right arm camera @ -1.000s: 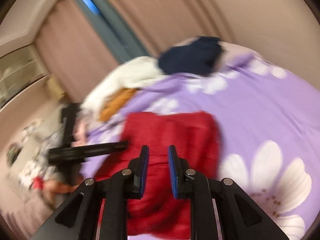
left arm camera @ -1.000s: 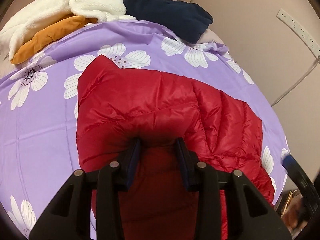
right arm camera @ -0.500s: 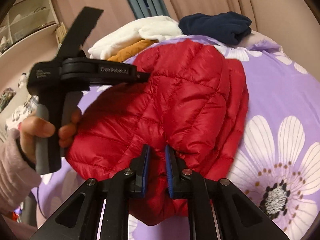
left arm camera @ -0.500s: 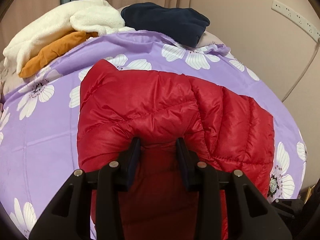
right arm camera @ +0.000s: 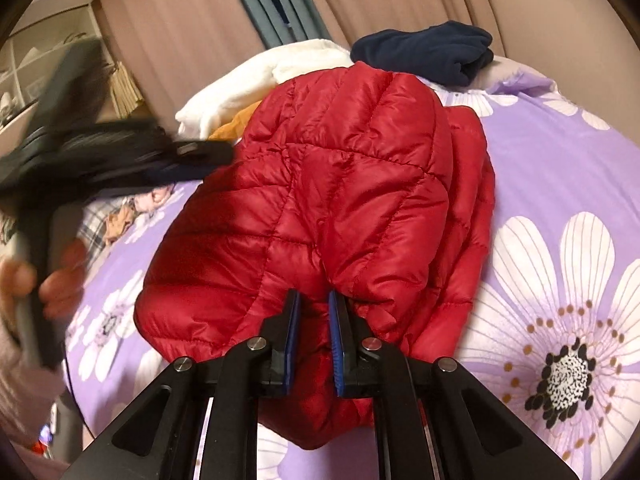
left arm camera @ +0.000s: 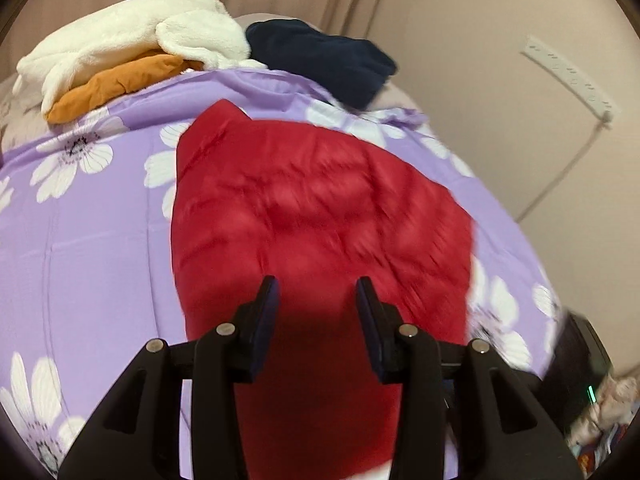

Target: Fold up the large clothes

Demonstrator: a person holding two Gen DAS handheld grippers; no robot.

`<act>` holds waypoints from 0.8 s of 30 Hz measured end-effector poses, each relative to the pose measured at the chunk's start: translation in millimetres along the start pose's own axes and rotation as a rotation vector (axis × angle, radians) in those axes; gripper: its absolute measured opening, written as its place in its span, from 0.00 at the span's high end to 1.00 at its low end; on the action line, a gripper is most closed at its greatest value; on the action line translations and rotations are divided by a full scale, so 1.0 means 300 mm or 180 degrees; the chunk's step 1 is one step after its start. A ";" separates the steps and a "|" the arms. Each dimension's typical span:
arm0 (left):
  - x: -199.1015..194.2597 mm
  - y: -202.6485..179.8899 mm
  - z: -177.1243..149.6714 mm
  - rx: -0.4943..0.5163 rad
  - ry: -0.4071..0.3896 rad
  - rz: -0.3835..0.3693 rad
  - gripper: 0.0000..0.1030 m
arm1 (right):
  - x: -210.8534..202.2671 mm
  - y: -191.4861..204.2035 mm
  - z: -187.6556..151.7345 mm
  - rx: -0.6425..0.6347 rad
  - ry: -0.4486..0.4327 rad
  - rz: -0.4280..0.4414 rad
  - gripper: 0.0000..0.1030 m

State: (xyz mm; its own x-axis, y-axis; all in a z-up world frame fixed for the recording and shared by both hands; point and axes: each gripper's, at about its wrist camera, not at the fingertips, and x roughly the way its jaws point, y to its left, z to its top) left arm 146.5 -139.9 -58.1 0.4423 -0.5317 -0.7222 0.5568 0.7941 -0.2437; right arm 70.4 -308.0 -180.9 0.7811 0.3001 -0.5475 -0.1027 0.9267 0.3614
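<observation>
A red puffer jacket [left arm camera: 320, 208] lies folded on the purple flowered bedspread [left arm camera: 100, 260]. My left gripper [left arm camera: 316, 292] hovers over its near part. Its jaws are opening, and the fabric lies flat below them, not pinched. In the right wrist view the jacket [right arm camera: 340, 184] fills the middle. My right gripper [right arm camera: 314, 304] is shut on a fold at the jacket's near edge, with red fabric squeezed between the blue pads [right arm camera: 292, 320]. The left tool shows there as a dark blur at the left, held by a hand [right arm camera: 48, 280], with its tip beside the jacket's left edge.
At the far end of the bed lie a white fleece [left arm camera: 132, 36], an orange garment [left arm camera: 116, 84] and a navy garment [left arm camera: 324, 60]. A wall with a power strip [left arm camera: 568, 76] runs along the right. Shelves [right arm camera: 40, 60] and curtains stand at the left rear.
The left gripper let go of the bunched jacket fabric and drew back upward, jaws wider. The right gripper came down onto the jacket's near edge and closed on it.
</observation>
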 end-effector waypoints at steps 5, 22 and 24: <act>-0.063 -0.011 -0.128 -0.0002 0.0344 -0.0268 0.62 | -0.007 -0.002 0.006 0.0086 0.0011 0.0007 0.89; -0.006 -0.013 -0.189 0.0078 0.0518 -0.0222 0.59 | -0.080 -0.058 0.240 0.0393 -0.0541 -0.0112 0.71; -0.001 -0.009 -0.184 0.0079 0.0520 -0.0227 0.59 | -0.031 -0.084 0.253 0.0490 -0.0465 -0.0177 0.71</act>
State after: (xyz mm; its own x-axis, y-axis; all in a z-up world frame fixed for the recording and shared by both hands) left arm 105.8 -125.7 -92.9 0.2820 -0.5300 -0.7997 0.6009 0.7474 -0.2834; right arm 112.3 -351.3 -127.6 0.8650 0.2032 -0.4587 0.0295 0.8921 0.4508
